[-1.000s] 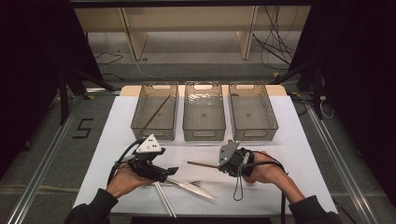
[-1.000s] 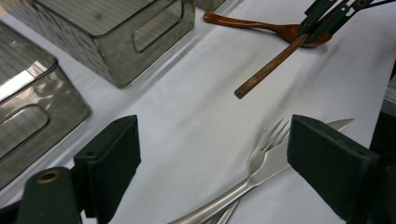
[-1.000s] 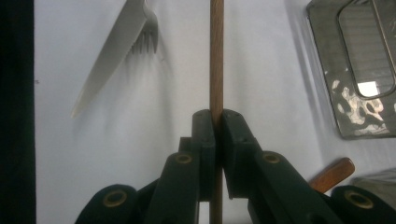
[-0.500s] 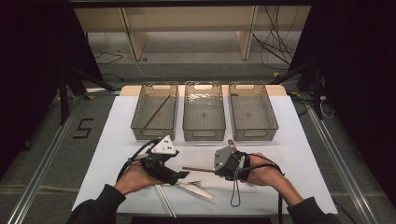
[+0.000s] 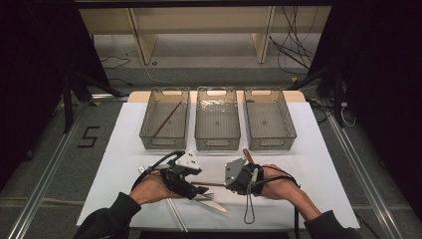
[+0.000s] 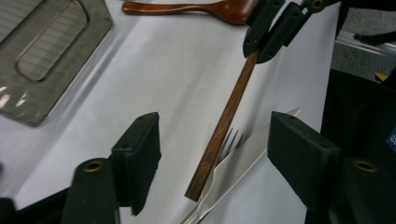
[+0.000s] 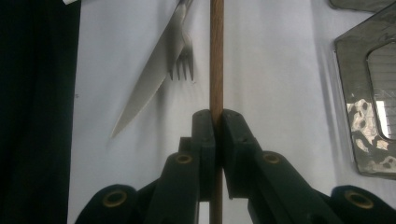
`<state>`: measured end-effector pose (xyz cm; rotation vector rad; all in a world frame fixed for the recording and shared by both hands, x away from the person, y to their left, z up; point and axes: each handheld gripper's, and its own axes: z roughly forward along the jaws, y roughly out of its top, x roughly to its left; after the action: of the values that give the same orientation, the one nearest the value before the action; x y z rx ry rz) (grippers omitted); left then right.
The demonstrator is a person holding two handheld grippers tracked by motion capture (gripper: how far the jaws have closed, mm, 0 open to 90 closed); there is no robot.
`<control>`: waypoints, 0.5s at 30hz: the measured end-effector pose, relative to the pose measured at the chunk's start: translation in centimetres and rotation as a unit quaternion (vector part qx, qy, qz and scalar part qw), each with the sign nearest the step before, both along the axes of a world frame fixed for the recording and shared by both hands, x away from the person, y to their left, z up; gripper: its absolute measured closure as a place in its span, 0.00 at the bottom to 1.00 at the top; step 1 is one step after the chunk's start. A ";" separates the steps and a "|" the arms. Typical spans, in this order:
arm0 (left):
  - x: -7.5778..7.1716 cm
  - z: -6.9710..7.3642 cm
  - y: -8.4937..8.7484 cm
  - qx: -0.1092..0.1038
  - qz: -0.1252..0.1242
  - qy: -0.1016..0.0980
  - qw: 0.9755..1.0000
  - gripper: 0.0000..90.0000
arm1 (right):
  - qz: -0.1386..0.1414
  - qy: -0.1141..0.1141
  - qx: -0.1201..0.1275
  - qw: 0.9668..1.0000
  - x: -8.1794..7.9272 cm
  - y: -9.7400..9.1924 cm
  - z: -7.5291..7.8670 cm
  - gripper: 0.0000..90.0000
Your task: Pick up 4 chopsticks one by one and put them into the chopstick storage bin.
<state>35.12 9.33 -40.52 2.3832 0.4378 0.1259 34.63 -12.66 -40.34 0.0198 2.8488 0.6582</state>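
Note:
My right gripper (image 7: 217,126) is shut on a thin brown wooden chopstick (image 7: 216,56), held level just above the white table near its front edge. The chopstick (image 5: 211,184) runs leftward to my left gripper (image 5: 198,188). In the left gripper view its free end (image 6: 219,135) lies between the open jaws of the left gripper (image 6: 215,158), and neither pad touches it. Those jaws have just been closing around the stick. A steel knife (image 6: 247,154) and a fork (image 6: 232,140) lie on the table under the chopstick. The right gripper (image 6: 271,32) grips the stick's far end.
Three clear plastic bins stand in a row at the back: the left bin (image 5: 149,137) holds another chopstick (image 5: 166,119), the middle bin (image 5: 217,142) and right bin (image 5: 268,142) look bare. A wooden spoon (image 5: 247,155) lies beside my right hand. A second utensil handle (image 5: 176,219) lies near the front edge.
My left gripper has moved right, toward the right gripper, and the chopstick's free end now sits between its jaws. The right gripper has kept its hold on the stick.

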 end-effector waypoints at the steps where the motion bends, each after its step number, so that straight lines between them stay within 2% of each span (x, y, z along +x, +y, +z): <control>1: -0.1 -0.1 -0.1 0.004 -0.004 0.000 1.000 0.42 | 0.000 0.000 0.000 1.000 0.0 0.0 0.0 0.94; 6: -0.2 -0.3 -0.6 0.021 -0.020 0.001 1.000 0.50 | 0.000 -0.002 0.004 1.000 0.0 0.1 0.1 0.94; 15: -0.1 -0.7 -1.3 0.040 -0.050 0.001 0.998 0.66 | 0.010 0.001 0.000 1.000 -0.1 0.1 0.1 0.94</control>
<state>35.02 7.99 -41.18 2.4786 0.3180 0.0977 34.51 -12.55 -40.23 -0.0078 2.8553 0.6616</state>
